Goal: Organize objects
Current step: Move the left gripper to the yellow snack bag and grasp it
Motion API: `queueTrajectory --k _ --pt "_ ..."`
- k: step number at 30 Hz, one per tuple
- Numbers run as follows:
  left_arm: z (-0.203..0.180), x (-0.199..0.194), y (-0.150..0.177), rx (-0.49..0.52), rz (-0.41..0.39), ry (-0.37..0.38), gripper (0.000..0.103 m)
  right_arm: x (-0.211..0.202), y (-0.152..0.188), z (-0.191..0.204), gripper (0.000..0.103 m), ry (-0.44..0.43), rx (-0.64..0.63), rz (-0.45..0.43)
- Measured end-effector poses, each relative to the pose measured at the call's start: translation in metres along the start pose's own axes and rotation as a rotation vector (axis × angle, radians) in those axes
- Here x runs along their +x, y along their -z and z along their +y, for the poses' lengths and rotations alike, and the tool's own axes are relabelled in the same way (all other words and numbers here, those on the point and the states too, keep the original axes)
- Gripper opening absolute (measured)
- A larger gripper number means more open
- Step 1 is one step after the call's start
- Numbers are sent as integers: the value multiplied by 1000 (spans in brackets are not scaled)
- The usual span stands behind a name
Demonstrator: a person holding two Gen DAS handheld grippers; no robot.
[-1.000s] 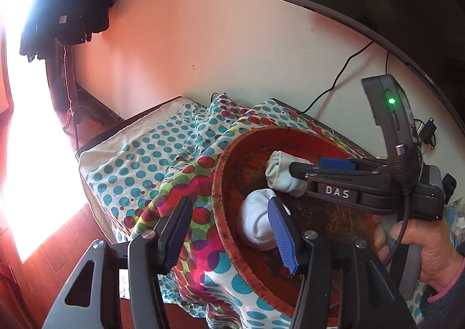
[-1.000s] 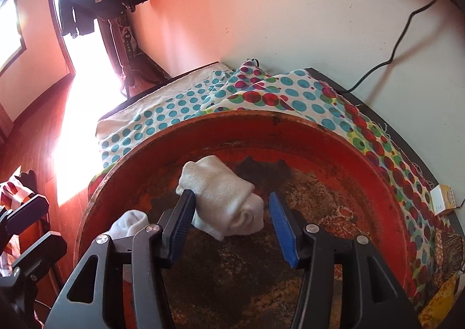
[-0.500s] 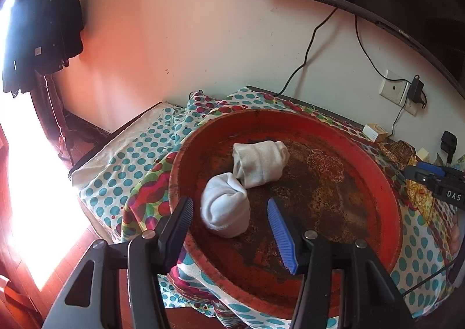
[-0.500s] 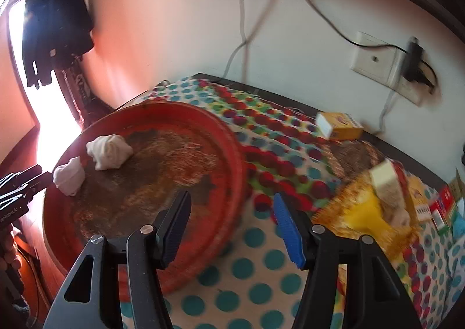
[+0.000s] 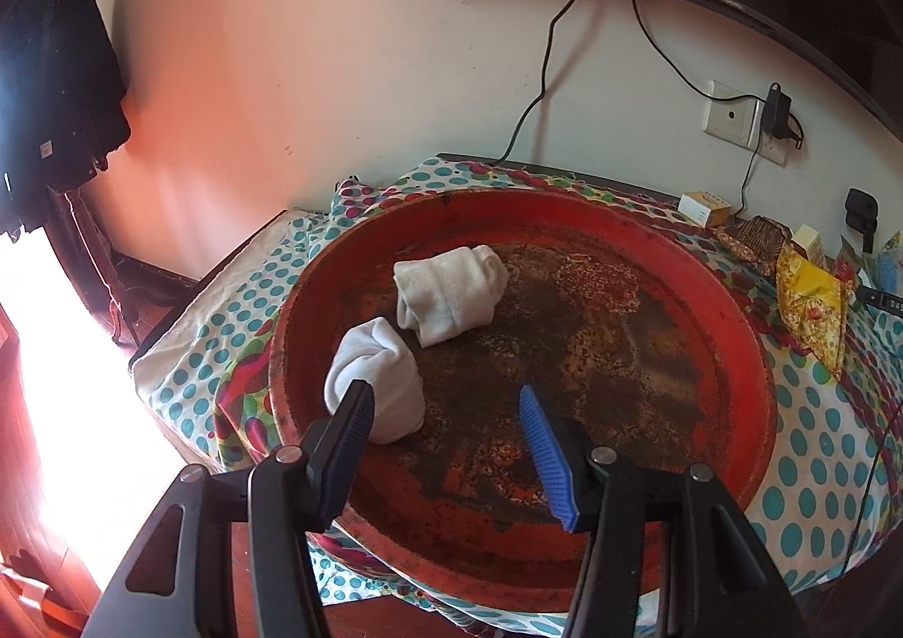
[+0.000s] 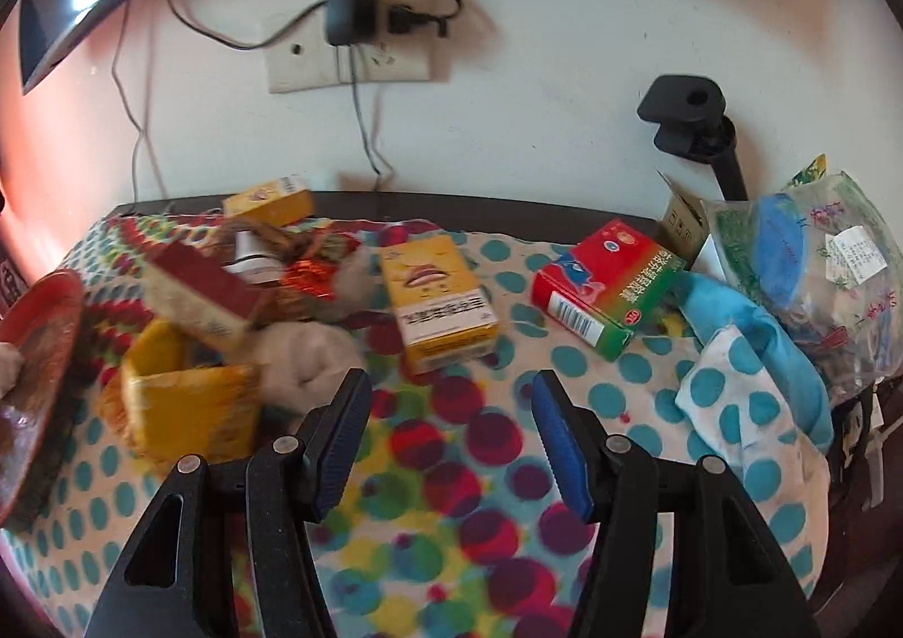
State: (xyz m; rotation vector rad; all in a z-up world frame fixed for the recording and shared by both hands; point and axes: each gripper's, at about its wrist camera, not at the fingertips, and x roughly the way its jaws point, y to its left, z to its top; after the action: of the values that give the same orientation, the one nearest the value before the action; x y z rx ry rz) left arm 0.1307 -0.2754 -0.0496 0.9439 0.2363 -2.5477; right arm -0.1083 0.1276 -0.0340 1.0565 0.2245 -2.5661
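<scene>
A round red tray (image 5: 750, 356) lies on the dotted tablecloth. Two rolled white socks lie in it: one (image 5: 381, 375) near its left rim, another (image 5: 448, 294) just behind it. My left gripper (image 5: 446, 401) is open and empty above the tray's front, beside the near sock. My right gripper (image 6: 448, 384) is open and empty above the cloth to the right of the tray (image 6: 34, 350). A pale rolled sock (image 6: 310, 361) lies just beyond its left finger, with a yellow box (image 6: 437, 294) and a red-green box (image 6: 606, 285) farther ahead.
A yellow packet (image 6: 186, 407), a red-white box (image 6: 197, 297) and another yellow box (image 6: 271, 201) lie left of the right gripper. A plastic bag (image 6: 807, 265) and blue cloth (image 6: 750, 350) sit at right. Wall sockets with cables (image 6: 350, 51) and a black clamp (image 6: 688, 119) are behind.
My right gripper has swung right from the tray, leaving the sock there, and now faces the boxes. My left view has shifted right and pulled back over the tray.
</scene>
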Motion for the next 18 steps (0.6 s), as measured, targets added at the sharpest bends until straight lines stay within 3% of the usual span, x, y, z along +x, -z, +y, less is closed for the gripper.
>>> queueTrajectory --k 5,8,13,14,16,18 --pt "-24 -18 -5 43 -42 86 56 35 -12 -2 61 -42 -18 36" --pt "-53 -20 -7 80 5 166 61 47 -17 -1 70 -52 -35 29" --pt "-120 -22 -20 178 54 270 64 67 -21 -3 72 -59 -56 46" --pt "-135 -21 -25 190 62 298 65 70 -21 -4 69 -62 -55 51" --pt "-167 -19 -36 205 78 365 67 74 -21 -6 53 -95 -45 76" --pt "-198 -10 -48 206 110 411 70 74 -19 -5 53 -95 -50 77"
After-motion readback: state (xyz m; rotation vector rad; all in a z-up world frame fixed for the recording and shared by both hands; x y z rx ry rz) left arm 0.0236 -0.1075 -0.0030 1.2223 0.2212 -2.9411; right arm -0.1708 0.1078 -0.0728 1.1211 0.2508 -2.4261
